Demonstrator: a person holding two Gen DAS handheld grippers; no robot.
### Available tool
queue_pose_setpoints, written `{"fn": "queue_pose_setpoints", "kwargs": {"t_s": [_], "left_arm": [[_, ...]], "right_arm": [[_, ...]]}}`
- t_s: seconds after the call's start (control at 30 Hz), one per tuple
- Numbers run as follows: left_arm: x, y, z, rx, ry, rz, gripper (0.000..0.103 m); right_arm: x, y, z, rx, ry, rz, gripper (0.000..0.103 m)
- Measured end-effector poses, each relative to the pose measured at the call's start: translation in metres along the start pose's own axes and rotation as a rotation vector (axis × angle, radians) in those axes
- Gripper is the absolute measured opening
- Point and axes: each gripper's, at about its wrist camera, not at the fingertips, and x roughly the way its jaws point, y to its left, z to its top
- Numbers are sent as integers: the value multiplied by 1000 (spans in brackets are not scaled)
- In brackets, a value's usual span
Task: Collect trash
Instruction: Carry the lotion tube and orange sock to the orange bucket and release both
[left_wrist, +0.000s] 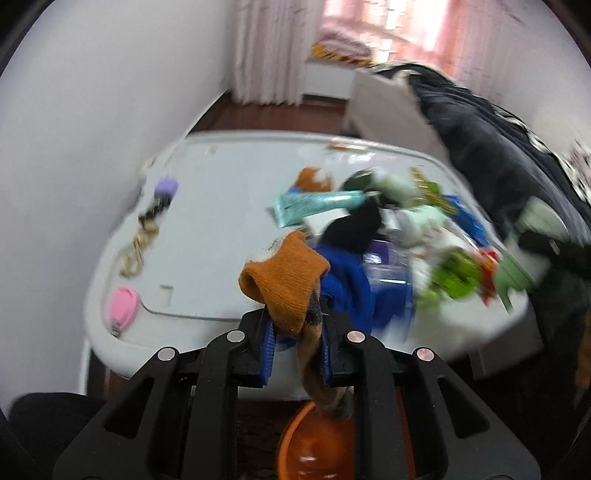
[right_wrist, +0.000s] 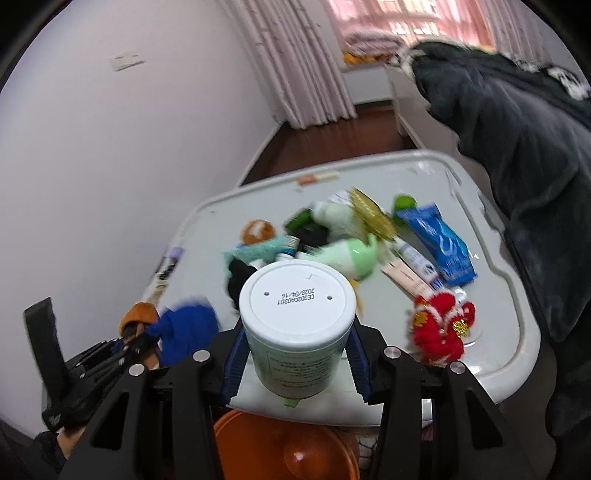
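My left gripper (left_wrist: 295, 345) is shut on an orange-brown sock (left_wrist: 286, 282), held over the table's front edge above an orange basin (left_wrist: 314, 443). The sock's lower end hangs down toward the basin. My right gripper (right_wrist: 293, 363) is shut on a white bottle (right_wrist: 297, 325), its bottom facing the camera, also above the orange basin (right_wrist: 284, 446). The left gripper (right_wrist: 135, 343) with the sock (right_wrist: 138, 315) shows at the lower left of the right wrist view, next to a blue cloth (right_wrist: 186, 328).
A white table (left_wrist: 207, 206) carries a pile: teal tube (left_wrist: 317, 206), black cloth (left_wrist: 351, 227), blue cloth (left_wrist: 347, 288), green wrappers (left_wrist: 456, 277), a blue tube (right_wrist: 439, 243), red ornament (right_wrist: 439, 325), pink clipper (left_wrist: 123, 308), purple item (left_wrist: 166, 188). A dark jacket (right_wrist: 517, 155) hangs on the right.
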Motion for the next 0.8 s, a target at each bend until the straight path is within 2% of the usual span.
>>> {"fn": "queue_pose_setpoints", "kwargs": {"t_s": [0.1, 0.23, 0.27, 0.37, 0.43, 0.53, 0.63, 0.73, 0.8], "left_arm": [[-6, -5, 0, 31, -26, -34, 18], [41, 1, 28, -53, 73, -74, 18], [45, 3, 37, -49, 51, -48, 18], [39, 10, 56, -54, -1, -37, 18], [20, 14, 61, -61, -38, -38, 18], [-19, 2, 53, 7, -105, -34, 18], [-56, -11, 36, 80, -149, -61, 18], [-77, -26, 6, 153, -131, -91, 18], [-80, -35, -17, 186, -90, -113, 18]], "right_arm": [[-6, 17, -1, -44, -3, 3, 47], [10, 25, -1, -40, 30, -7, 47], [11, 26, -1, -40, 31, -15, 47], [7, 23, 0, -36, 18, -28, 47], [0, 21, 0, -49, 3, -41, 47], [-13, 20, -2, -62, -8, -29, 47], [-28, 26, -11, -89, 7, 4, 47], [-38, 36, -27, -130, 53, 41, 47], [-39, 40, -41, -139, 100, 62, 47]]}}
